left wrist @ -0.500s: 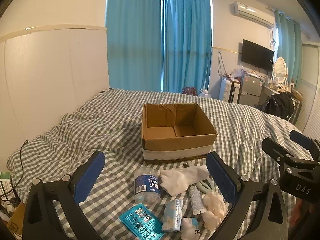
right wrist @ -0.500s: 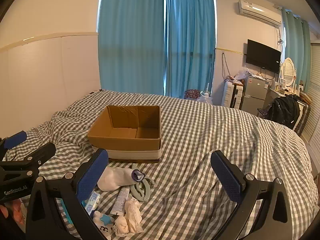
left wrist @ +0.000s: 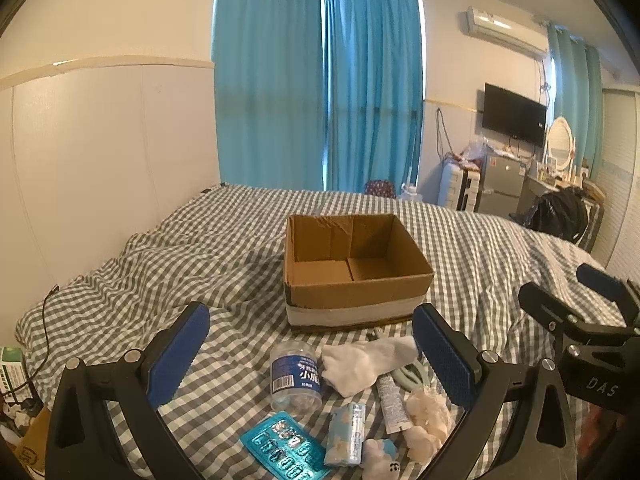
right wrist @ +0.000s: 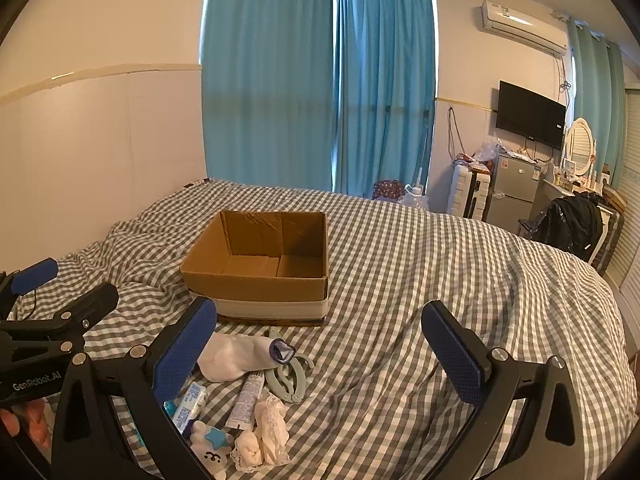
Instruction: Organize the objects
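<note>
An open, empty cardboard box [left wrist: 356, 272] [right wrist: 260, 268] sits on the checked bed. In front of it lie small items: a clear bottle with a blue label [left wrist: 296, 378], a white sock [left wrist: 368, 360] [right wrist: 236, 356], a small tube [left wrist: 392, 400] [right wrist: 248, 400], a blue blister pack [left wrist: 284, 448], a tissue pack [left wrist: 346, 434], a lace cloth [left wrist: 426, 420] [right wrist: 268, 432], a pale green clip [right wrist: 288, 380] and a small white toy [right wrist: 212, 448]. My left gripper [left wrist: 312, 356] is open above the bottle and sock. My right gripper [right wrist: 320, 356] is open, right of the items.
The bed [right wrist: 440, 280] with checked sheets fills the view, against a white wall panel [left wrist: 100, 160] on the left. Blue curtains [left wrist: 320, 80] hang behind. A TV [right wrist: 530, 114], small fridge [right wrist: 512, 188] and a chair with a black bag [right wrist: 572, 220] stand far right.
</note>
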A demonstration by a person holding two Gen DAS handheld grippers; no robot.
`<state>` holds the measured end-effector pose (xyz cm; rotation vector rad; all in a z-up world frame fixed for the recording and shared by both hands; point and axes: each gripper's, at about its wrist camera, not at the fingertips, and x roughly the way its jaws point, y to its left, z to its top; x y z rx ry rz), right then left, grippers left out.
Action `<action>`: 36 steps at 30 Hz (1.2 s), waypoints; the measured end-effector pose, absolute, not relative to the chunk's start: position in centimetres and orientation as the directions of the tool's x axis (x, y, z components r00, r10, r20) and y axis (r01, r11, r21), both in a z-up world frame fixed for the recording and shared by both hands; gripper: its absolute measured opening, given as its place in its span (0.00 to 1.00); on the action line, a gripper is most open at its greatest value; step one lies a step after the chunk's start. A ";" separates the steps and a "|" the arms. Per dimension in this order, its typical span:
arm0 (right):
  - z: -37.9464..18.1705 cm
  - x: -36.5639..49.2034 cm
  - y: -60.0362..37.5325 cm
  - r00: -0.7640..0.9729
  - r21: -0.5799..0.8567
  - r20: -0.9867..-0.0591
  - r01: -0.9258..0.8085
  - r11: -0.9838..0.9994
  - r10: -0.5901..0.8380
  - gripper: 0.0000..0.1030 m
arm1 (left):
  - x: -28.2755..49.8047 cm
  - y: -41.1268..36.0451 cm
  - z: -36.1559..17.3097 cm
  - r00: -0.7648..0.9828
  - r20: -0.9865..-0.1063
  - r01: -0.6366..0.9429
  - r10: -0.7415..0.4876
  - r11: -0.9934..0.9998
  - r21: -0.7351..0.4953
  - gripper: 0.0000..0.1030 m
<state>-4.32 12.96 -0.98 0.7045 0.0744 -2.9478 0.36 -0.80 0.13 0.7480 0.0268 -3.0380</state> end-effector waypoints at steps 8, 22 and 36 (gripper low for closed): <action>-0.9 -4.1 12.9 -0.886 -0.025 -0.455 0.113 -0.993 -0.090 1.00 | 0.3 -1.2 -0.2 -0.881 -0.472 0.039 -0.023 -0.999 -0.026 1.00; -1.1 -4.2 12.6 -0.881 -0.034 -0.463 0.130 -0.991 -0.100 1.00 | 0.5 -1.4 -0.1 -0.884 -0.466 0.048 -0.030 -0.999 -0.026 1.00; -0.9 -3.6 12.3 -0.885 -0.040 -0.456 0.130 -0.991 -0.097 1.00 | 1.3 -1.6 0.3 -0.889 -0.457 0.051 -0.031 -0.998 -0.032 1.00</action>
